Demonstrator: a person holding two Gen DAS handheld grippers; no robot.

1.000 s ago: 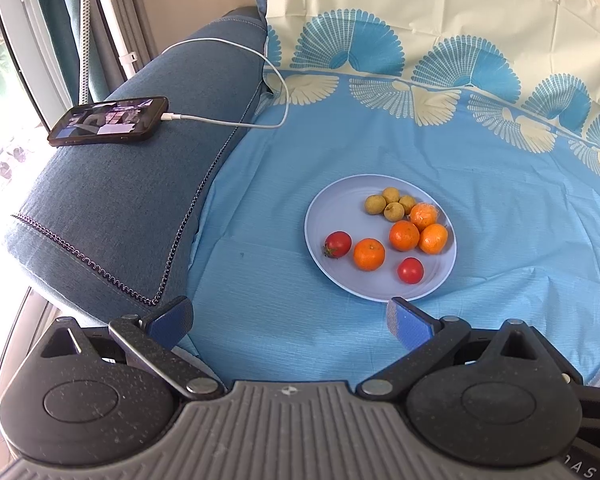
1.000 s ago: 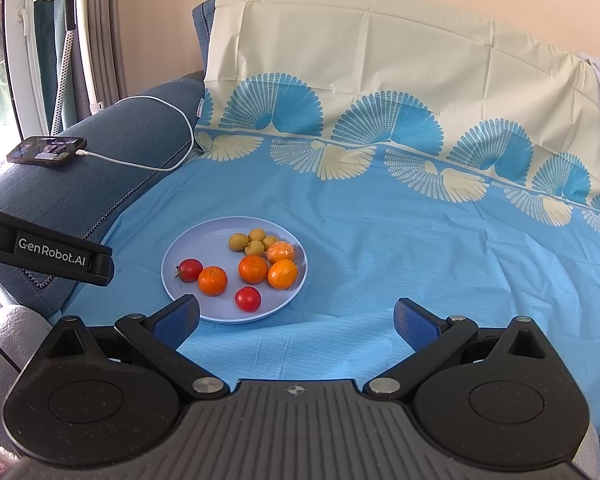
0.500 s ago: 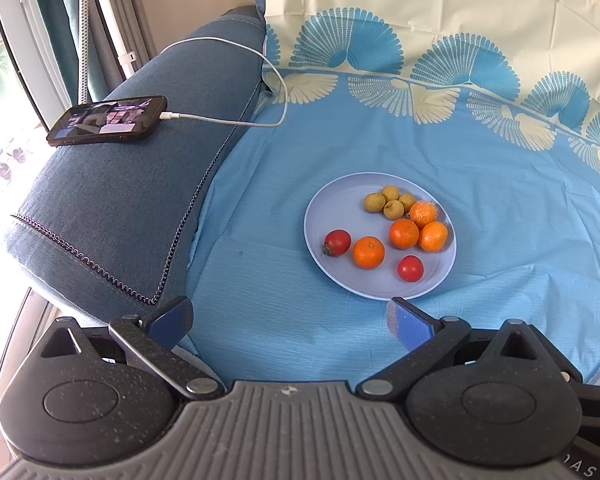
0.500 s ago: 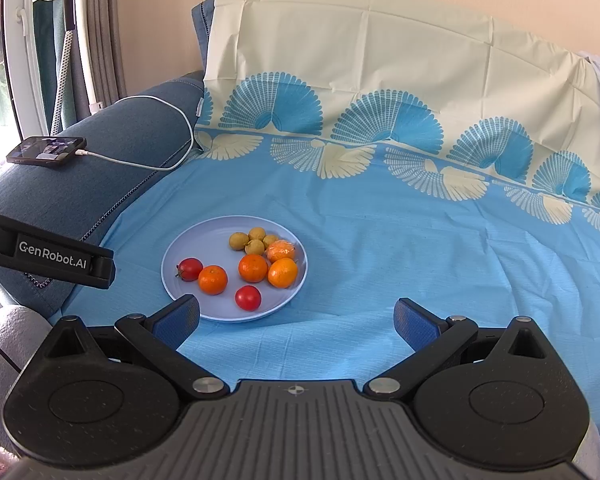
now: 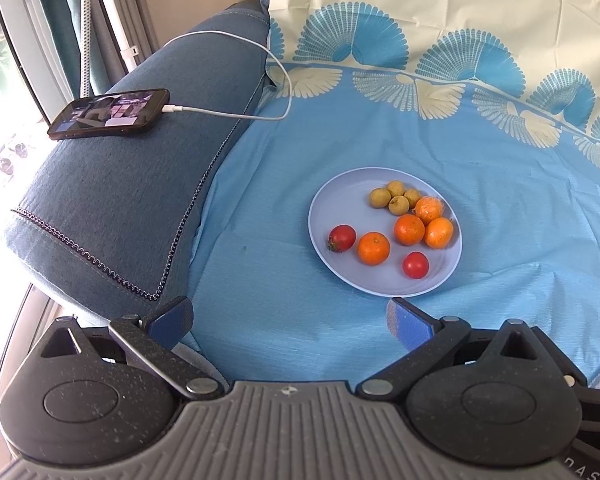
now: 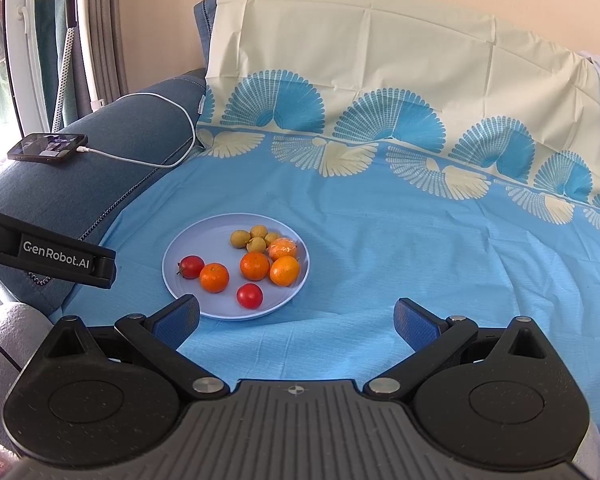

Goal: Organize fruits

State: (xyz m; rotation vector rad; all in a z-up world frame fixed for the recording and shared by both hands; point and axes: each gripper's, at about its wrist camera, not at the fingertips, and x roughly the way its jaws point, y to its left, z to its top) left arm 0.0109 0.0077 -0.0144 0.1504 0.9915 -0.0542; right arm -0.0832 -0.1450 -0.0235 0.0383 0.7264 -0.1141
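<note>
A pale blue plate [image 5: 340, 196] [image 6: 196, 252] lies on the blue cloth. On it are several oranges [image 5: 373, 248] [image 6: 214, 277], one of them in clear wrap [image 5: 429, 209], two red tomatoes [image 5: 342, 237] [image 6: 249, 295], and several small yellow-green fruits [image 5: 396, 196] [image 6: 253, 238]. My left gripper [image 5: 288, 316] is open and empty, short of the plate's near edge. My right gripper [image 6: 296, 316] is open and empty, just short of the plate's near right rim. The left gripper's body [image 6: 56, 258] shows at the left of the right wrist view.
A blue sofa armrest [image 5: 120, 200] stands left of the cloth. A phone [image 5: 110, 114] [image 6: 49, 146] lies on it with a white cable [image 5: 260, 80] plugged in. The patterned cloth [image 6: 420, 240] runs up the backrest. A window and curtains are at far left.
Both views have shifted only slightly; the left gripper's body has edged a little in the right wrist view. The fruits and plate have not moved.
</note>
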